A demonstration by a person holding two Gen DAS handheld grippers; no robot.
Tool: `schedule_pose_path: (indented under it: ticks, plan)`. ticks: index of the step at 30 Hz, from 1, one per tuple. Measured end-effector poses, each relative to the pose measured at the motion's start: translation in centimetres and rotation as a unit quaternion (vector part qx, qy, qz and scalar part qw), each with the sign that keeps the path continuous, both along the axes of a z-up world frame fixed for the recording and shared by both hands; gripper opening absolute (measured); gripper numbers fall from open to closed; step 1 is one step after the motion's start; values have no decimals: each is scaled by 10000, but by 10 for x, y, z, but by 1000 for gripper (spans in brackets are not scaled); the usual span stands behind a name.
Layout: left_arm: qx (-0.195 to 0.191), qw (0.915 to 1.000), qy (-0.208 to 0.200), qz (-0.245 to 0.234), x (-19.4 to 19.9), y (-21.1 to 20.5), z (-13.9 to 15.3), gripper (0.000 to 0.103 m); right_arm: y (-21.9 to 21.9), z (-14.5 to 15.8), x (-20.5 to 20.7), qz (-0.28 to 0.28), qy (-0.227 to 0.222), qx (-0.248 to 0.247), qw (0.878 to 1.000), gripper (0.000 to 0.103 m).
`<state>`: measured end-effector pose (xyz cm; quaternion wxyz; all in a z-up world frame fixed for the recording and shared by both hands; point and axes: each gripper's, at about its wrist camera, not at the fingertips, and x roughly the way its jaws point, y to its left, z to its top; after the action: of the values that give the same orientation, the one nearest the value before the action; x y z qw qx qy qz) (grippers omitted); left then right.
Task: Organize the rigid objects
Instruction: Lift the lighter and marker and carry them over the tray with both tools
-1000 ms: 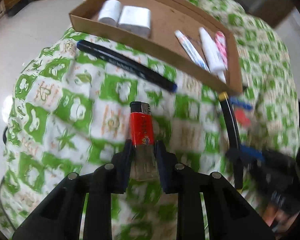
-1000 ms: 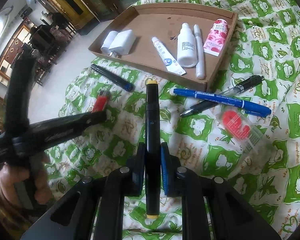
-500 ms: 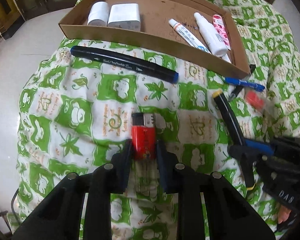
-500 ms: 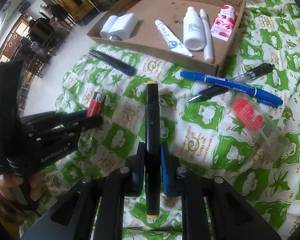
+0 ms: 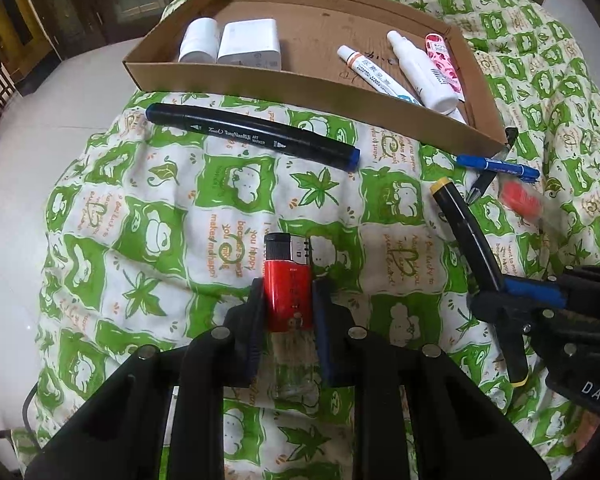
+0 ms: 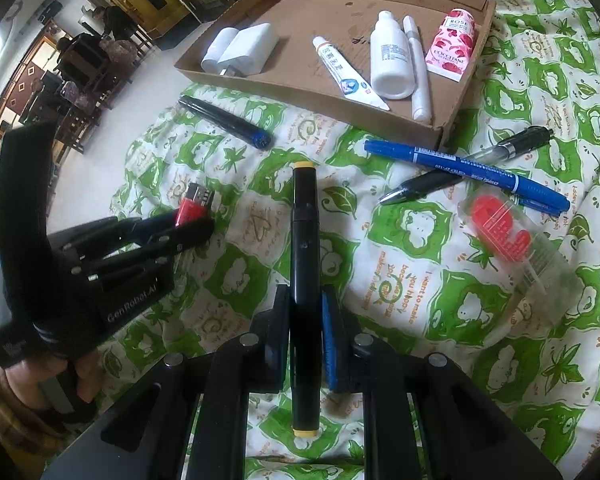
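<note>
My left gripper (image 5: 288, 300) is shut on a red lighter (image 5: 287, 284) and holds it over the green patterned cloth; both also show in the right wrist view (image 6: 192, 222). My right gripper (image 6: 305, 312) is shut on a black marker with yellow ends (image 6: 305, 264), seen too in the left wrist view (image 5: 468, 240). A cardboard tray (image 5: 300, 84) at the far side holds a white charger (image 5: 250, 46), a small white roll (image 5: 198, 40), a tube (image 5: 374, 76), a white bottle (image 5: 420, 68) and a pink tube (image 6: 452, 44).
On the cloth lie a black marker with blue ends (image 5: 252, 136), a blue pen (image 6: 464, 168), a black pen (image 6: 464, 168) crossing under it, and a clear case with a red part (image 6: 504, 236). The cloth's left edge (image 5: 60, 200) drops to a pale floor.
Both grippers have moved back from the tray, each still holding its object. The left gripper has steadied after a blurred swing.
</note>
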<state>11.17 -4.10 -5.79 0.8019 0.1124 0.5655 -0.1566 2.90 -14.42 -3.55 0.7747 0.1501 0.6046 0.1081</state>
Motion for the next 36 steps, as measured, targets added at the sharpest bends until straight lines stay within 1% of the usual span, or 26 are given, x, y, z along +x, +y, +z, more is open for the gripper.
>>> schedule_pose_path:
  ticks: [4,6,11,15,19,26,36]
  plan:
    - [62,9999,-107,-53,-9,2,2,19,-2,1,-1,-17,-18,4,10000,13]
    - [97,9997,-196,-86,-28,5,6,19,-3,3,-1,-24,-49,21,10000,13]
    - [117,9992,-331,-183,-41,-7,13,19,-4,8,-1,-53,-171,28,9998,13]
    - [135,9990,-373,-193,-43,-14,19,19,-5,8,-2,-60,-188,33,9998,13]
    - [142,9986,-451,-216,-45,-15,18,19,-5,10,-2,-62,-227,41,9997,13]
    - [138,9982,-531,-230,-47,-15,26,19,-6,12,-1,-98,-281,58,9995,13]
    - [239,9968,-698,-312,-52,-19,36,19,-10,18,-2,-155,-420,52,9990,13]
